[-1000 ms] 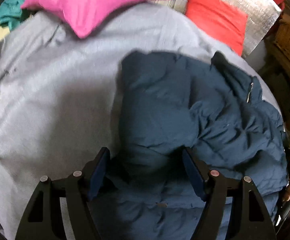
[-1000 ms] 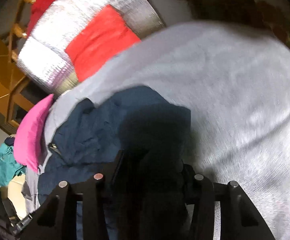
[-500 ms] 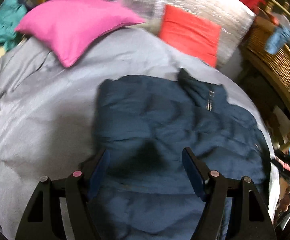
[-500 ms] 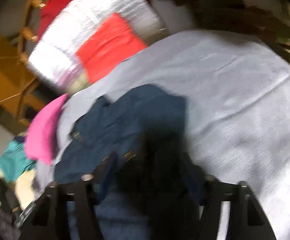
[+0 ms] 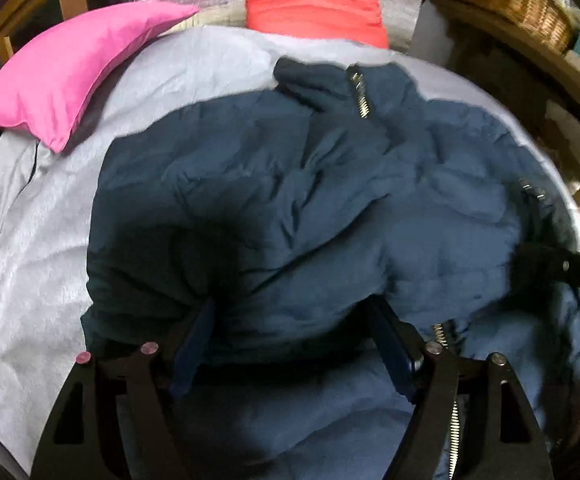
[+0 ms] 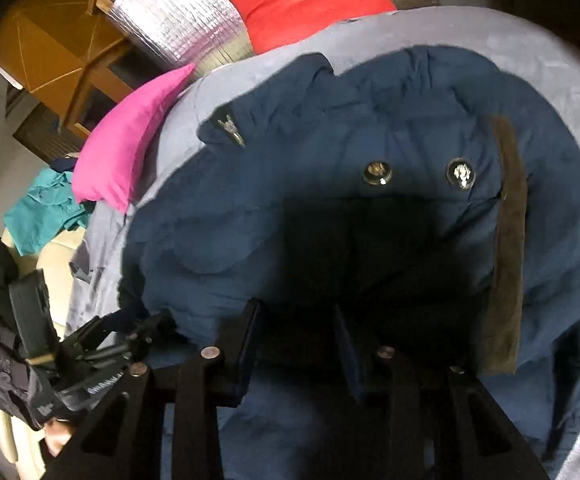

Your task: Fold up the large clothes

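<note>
A large navy padded jacket (image 5: 290,200) lies spread on a grey bed sheet (image 5: 33,240), collar and zip toward the pillows. My left gripper (image 5: 294,320) is low over its near part, jaws wide apart with fabric bulging between them. My right gripper (image 6: 296,324) hovers over the jacket (image 6: 330,140) near two metal snaps and a brown strip; its jaws stand apart with dark shadowed fabric between them. The right gripper also shows at the right edge of the left wrist view (image 5: 562,268), and the left gripper at the lower left of the right wrist view (image 6: 101,344).
A pink pillow (image 5: 69,76) and a red pillow (image 5: 314,4) lie at the bed's head against a silver padded panel (image 6: 177,20). A wicker basket (image 5: 510,4) stands at the right. Teal clothes (image 6: 45,208) and wooden furniture (image 6: 49,52) are to the left.
Both grippers have dropped closer to the jacket. The jacket is now spread wider and flatter over the sheet, and its snaps and brown strip have come into view.
</note>
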The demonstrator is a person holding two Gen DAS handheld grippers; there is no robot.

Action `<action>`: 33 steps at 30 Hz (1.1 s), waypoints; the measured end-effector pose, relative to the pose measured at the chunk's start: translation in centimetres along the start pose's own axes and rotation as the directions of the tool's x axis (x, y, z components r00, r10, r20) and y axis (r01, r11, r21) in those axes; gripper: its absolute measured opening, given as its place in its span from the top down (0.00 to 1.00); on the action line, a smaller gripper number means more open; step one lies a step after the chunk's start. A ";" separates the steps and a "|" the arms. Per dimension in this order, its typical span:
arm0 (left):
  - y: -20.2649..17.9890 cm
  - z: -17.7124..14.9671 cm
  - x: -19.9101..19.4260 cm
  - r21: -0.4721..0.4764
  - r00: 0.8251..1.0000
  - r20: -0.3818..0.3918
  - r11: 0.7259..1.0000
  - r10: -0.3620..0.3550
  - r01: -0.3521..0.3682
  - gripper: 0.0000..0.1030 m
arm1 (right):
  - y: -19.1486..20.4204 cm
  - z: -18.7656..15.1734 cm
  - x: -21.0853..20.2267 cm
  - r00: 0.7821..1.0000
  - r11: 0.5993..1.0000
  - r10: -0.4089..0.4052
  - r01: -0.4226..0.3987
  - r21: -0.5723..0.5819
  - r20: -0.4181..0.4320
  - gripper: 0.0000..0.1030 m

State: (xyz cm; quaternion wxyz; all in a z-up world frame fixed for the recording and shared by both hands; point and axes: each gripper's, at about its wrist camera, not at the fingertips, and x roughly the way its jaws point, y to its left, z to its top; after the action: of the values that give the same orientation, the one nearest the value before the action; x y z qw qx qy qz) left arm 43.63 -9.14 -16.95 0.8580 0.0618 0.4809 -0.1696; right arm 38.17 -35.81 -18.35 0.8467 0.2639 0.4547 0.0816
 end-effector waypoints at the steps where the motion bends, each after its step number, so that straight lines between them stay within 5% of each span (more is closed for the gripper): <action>1: 0.3 0.3 -0.7 -0.014 0.999 0.015 0.999 -0.028 0.028 0.24 | 0.2 0.2 -0.6 0.999 1.000 0.028 -0.028 -0.001 0.026 0.60; 6: 1.0 1.3 -2.7 -0.055 0.993 0.097 0.996 -0.066 0.072 0.24 | 1.2 0.4 -1.0 0.992 0.996 0.092 -0.090 -0.025 0.089 0.60; 10: 1.5 0.8 0.3 -0.071 1.000 0.003 0.997 -0.008 0.008 0.23 | 0.5 0.2 2.1 0.998 0.998 0.055 -0.055 0.003 -0.001 0.60; 14: 0.9 0.9 0.3 -0.040 1.000 -0.012 0.999 0.013 -0.014 0.23 | 0.6 0.4 0.2 0.998 0.998 0.065 -0.064 -0.004 0.006 0.60; 19: 1.2 1.4 -1.4 -0.077 0.996 0.068 0.995 -0.065 0.070 0.23 | -1.6 0.9 -3.0 0.996 0.999 0.043 -0.045 0.029 0.078 0.60; 23: 0.4 0.8 1.2 -0.039 0.999 -0.030 0.999 0.020 -0.021 0.23 | -4.2 0.5 -0.9 1.000 0.996 0.010 -0.009 0.094 -0.014 0.68; 29: 1.7 1.4 -1.6 -0.070 0.999 0.037 0.997 -0.008 0.011 0.23 | -4.9 1.4 -5.2 0.999 0.997 0.011 -0.015 0.070 0.049 0.66; 32: 4.7 1.8 -3.1 -0.151 0.996 0.087 0.988 0.010 0.003 0.23 | -7.5 1.8 -8.0 0.994 0.992 -0.045 0.033 0.119 0.102 0.51; 33: 5.5 1.8 -3.2 -0.177 0.995 0.094 0.984 0.033 -0.016 0.23 | -8.8 1.8 -9.1 0.986 0.986 -0.103 0.083 0.148 0.130 0.32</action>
State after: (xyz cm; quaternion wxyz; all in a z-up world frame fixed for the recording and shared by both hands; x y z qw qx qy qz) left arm 45.47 -3.72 -13.64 0.8843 -0.0166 0.4513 -0.1186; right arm 33.51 -47.37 -15.52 0.8580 0.3068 0.4120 -0.0090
